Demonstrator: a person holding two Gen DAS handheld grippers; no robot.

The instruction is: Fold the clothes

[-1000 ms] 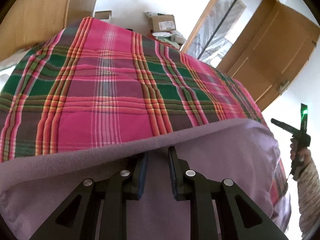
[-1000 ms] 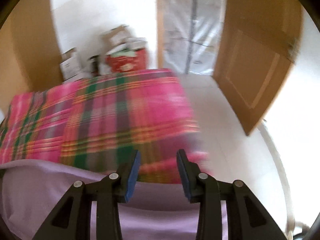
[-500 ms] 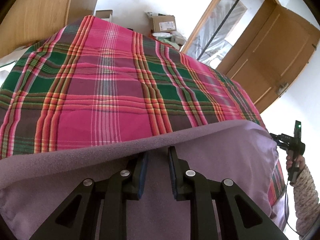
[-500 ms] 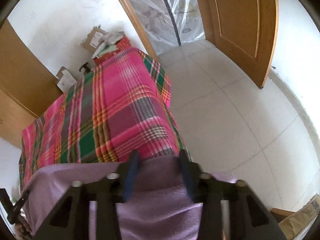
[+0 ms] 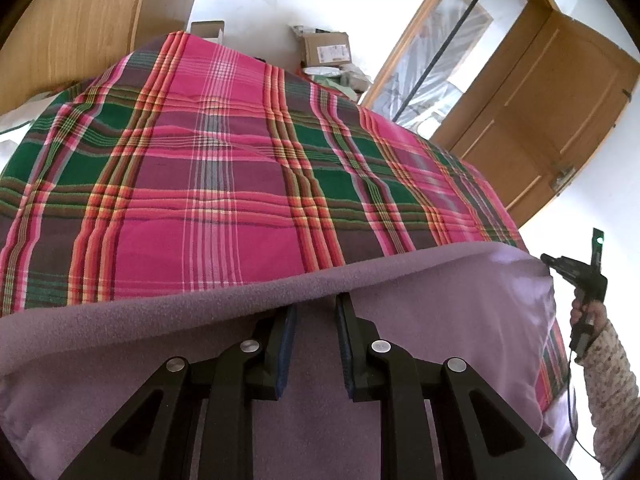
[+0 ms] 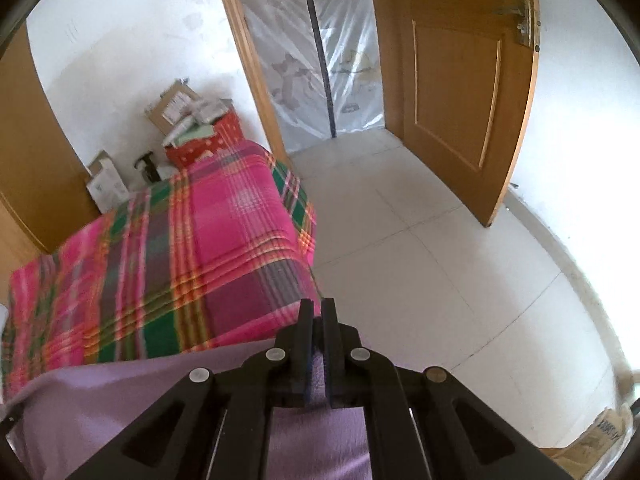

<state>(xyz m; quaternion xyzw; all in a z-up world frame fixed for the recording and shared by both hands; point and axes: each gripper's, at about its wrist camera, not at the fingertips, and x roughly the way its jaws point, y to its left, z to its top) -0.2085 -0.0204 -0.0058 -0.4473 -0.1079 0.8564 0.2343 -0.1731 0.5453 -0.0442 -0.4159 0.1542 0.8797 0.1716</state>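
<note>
- Left gripper point(image 5: 316, 312): jaws part-way open, tips hidden under the raised edge of the purple fleece garment point(image 5: 460, 304); whether cloth is pinched between them cannot be told.
- Purple fleece garment: spread beneath and ahead of the left jaws, its far edge lying across the plaid bedcover point(image 5: 224, 184); one corner reaches right to the other gripper.
- Right gripper point(image 6: 317, 312): jaws nearly closed, pinching a fold of the purple fleece garment point(image 6: 132, 400), which extends left and below them.
- Beyond the right jaws: plaid bedcover point(image 6: 180, 264) to the left, tiled floor point(image 6: 440, 280) to the right, wooden door point(image 6: 460, 80) farther on.
</note>
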